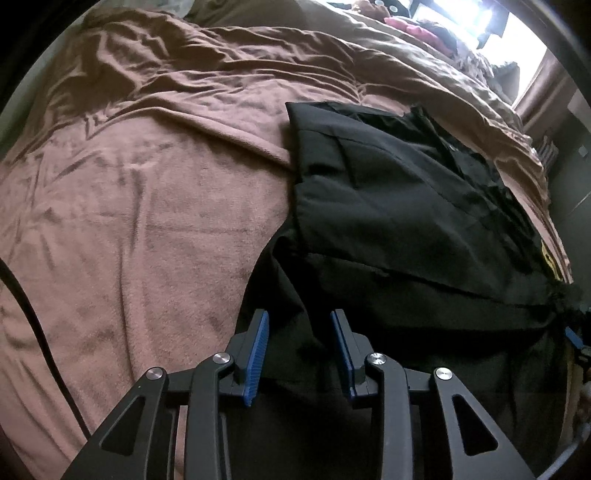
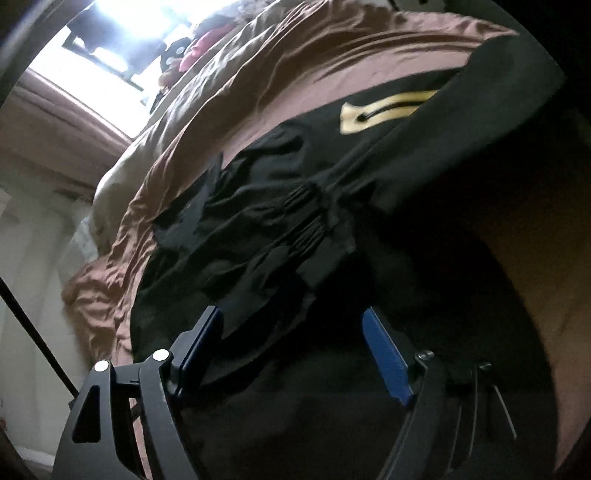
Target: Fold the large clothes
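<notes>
Large black fabric garment (image 1: 399, 206) on wrinkled brown bedspread (image 1: 147, 184), long axis running ahead-right of left gripper (image 1: 300, 332); nearest. Both wide, empty; right gripper (image 2: 295, 328) over dark folds.

Home bedroom: bed under rumpled brown blanket (image 1: 147, 192), bright window (image 2: 107, 48).

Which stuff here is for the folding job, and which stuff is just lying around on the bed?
For the job:
black garment
left gripper, open
right gripper, open

Just lying about:
brown blanket, the bed cover under the garment
pink clothes far off by the window
</notes>
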